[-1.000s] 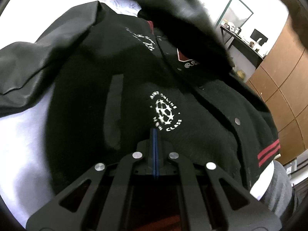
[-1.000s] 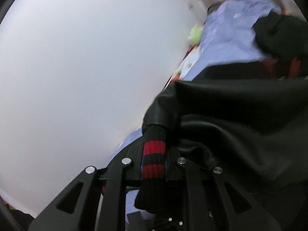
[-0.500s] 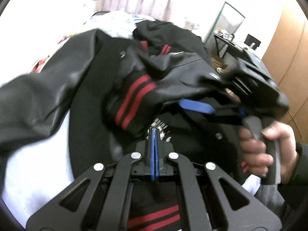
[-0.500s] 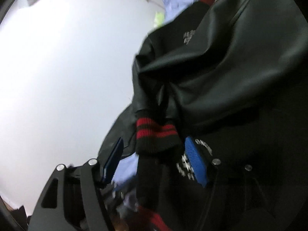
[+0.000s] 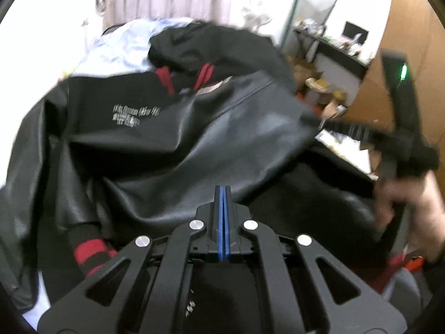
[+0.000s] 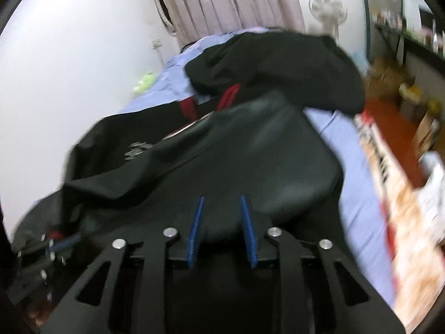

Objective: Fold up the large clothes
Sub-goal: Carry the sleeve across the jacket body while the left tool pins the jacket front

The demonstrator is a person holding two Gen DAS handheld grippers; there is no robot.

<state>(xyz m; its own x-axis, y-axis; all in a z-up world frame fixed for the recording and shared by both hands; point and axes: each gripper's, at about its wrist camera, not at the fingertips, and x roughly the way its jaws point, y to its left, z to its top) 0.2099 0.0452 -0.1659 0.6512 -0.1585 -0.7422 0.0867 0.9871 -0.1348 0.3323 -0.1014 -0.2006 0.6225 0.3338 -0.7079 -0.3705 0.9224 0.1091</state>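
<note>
A black jacket (image 5: 172,144) with red-striped cuffs is seen heaped on the lilac-sheeted bed (image 6: 358,194), filling the view from nine to two o'clock. The left gripper (image 5: 222,194) is held with its fingers pressed together on nothing. The right gripper (image 6: 221,203) has just been closing, its fingers (image 6: 196,222) still apart over jacket cloth without gripping it.

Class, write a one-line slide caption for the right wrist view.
Right gripper, jaws apart, over a black jacket lying on a bed sheet.
</note>
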